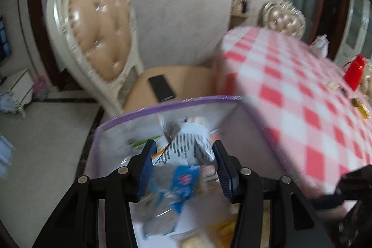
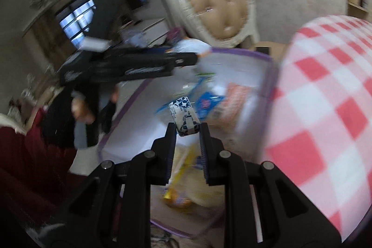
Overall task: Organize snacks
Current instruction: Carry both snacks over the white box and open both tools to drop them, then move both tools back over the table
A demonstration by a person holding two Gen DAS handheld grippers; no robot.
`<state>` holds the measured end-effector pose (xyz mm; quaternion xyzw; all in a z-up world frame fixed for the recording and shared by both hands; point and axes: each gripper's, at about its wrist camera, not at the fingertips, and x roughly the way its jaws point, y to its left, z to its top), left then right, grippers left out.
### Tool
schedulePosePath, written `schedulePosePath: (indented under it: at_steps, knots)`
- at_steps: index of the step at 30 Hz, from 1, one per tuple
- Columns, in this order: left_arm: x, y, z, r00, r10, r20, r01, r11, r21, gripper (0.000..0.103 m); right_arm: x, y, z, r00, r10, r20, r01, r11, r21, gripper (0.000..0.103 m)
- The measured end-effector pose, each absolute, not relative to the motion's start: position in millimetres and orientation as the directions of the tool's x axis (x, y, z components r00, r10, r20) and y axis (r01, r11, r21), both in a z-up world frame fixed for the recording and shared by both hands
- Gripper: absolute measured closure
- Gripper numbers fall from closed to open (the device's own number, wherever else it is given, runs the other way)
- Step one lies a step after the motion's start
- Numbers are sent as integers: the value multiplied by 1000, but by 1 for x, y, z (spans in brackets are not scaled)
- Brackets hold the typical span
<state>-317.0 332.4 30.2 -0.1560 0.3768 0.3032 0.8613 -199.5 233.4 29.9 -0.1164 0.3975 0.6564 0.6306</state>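
Purple-rimmed box (image 2: pixel 241 53) holds blurred, seemingly wrapped snacks; right gripper (image 2: pixel 185 129) pinches a patterned packet (image 2: pixel 183 117).

A blue-and-white wrapped snack (image 2: pixel 184 119) and a striped white packet (image 1: pixel 186 145) above the purple-rimmed box (image 1: pixel 162 105).

The left gripper (image 1: pixel 183 150) points steeply downward, its jaws partly apart with a white striped packet (image 1: pixel 188 143) between its blue pads. The right gripper (image 2: pixel 187 129) tilts down too, jaws nearly closed, pinching a small blue-and-white packet (image 2: pixel 183 116) at the fingertips.
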Motion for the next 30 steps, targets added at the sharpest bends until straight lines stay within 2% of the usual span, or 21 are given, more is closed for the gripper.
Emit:
schedulePosePath:
  at_steps: [1,2,4,6,11,15,19,24,26,30]
  knots:
    - [-318,336,28,500,421,-756,-660,751,-18,46,-203,236,30,-190,725,-662,-924,97,371,66]
    - [-320,340,29,482,443,-756,-680,733,-4,44,-205,235,32,-183,727,-662,-928,94,360,50]
    - [-322,341,34,480,482,-733,-714,700,-7,30,-199,226,39,-149,753,-640,-932,109,345,42]
    - [-314,334,43,526,481,-701,-709,703,-51,21,-179,212,51,-83,783,-616,-925,170,341,43]
    - [-258,293,60,639,362,-679,-574,812,-107,20,-108,151,68,156,801,-578,-840,415,350,41]
    - [-181,237,72,737,166,-655,-388,898,-209,20,-41,74,56,399,666,-631,-670,681,296,39]
    - [-89,173,77,784,51,-619,-249,939,-239,19,21,-27,42,542,522,-658,-386,851,356,39]
    - [22,100,71,760,-130,-636,-110,940,-324,19,52,-136,43,675,328,-662,-109,930,350,39]
    - [60,76,66,759,-147,-635,-93,940,-329,19,57,-178,40,703,246,-668,5,936,351,39]
    - [115,51,56,760,-104,-641,-115,950,-291,19,64,-216,29,693,200,-693,127,912,390,39]
